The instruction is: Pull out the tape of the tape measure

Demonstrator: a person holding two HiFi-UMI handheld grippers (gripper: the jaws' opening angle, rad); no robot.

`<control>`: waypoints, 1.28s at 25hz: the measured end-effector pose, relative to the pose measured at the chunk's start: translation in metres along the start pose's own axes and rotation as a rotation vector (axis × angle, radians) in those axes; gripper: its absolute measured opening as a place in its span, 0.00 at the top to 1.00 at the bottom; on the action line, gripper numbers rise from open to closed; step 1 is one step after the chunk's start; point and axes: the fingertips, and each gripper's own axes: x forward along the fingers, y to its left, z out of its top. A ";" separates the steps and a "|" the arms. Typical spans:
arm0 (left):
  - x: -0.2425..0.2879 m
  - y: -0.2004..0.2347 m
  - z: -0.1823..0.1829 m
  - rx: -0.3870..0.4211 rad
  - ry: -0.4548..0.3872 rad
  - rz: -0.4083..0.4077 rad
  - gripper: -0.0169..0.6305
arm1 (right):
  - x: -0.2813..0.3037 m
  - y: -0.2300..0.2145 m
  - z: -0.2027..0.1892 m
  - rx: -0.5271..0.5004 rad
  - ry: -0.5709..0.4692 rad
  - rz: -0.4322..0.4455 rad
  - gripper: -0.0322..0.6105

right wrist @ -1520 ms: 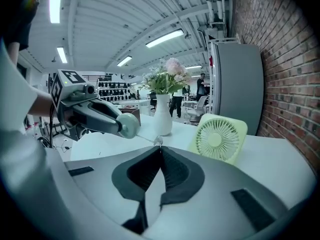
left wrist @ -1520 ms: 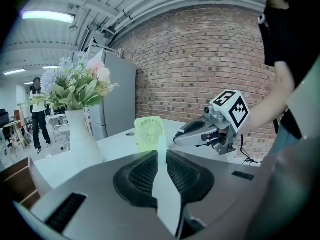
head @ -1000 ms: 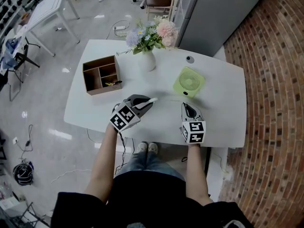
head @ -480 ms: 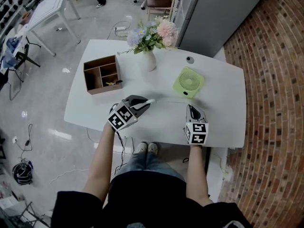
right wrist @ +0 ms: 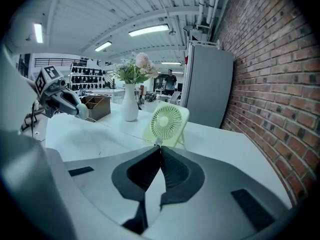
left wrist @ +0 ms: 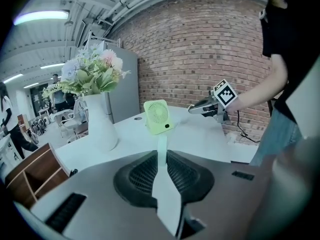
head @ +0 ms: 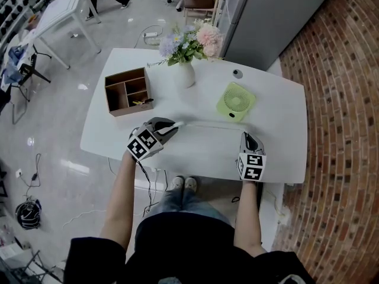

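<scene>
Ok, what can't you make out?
Head view: the tape is too thin; markings unreadable.
Right gripper view: the tape's tip is tiny, pinched in the right gripper's closed jaws.
Left gripper view: the left gripper's jaws cover most of the tape measure.
Head view: the wooden organizer's contents are too small.

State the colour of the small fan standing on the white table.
Light green; the fan shows best in the right gripper view.

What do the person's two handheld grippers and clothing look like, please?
Both the left gripper and right gripper are grey with dark ribbed jaw linings, each carrying a white cube of black square markers. A dark cable hangs from the left one. The person wears a black top and blue jeans.
</scene>
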 end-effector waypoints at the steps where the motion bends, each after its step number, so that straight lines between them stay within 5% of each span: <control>1: -0.001 0.001 -0.002 -0.001 0.004 0.001 0.87 | 0.000 -0.002 0.000 -0.002 0.002 -0.006 0.95; 14: 0.001 0.007 -0.009 -0.002 0.030 -0.005 0.87 | 0.004 -0.005 -0.002 0.002 0.013 0.000 0.94; 32: 0.027 0.020 -0.044 0.009 0.118 -0.025 0.86 | 0.044 0.007 -0.026 -0.133 0.099 0.059 0.94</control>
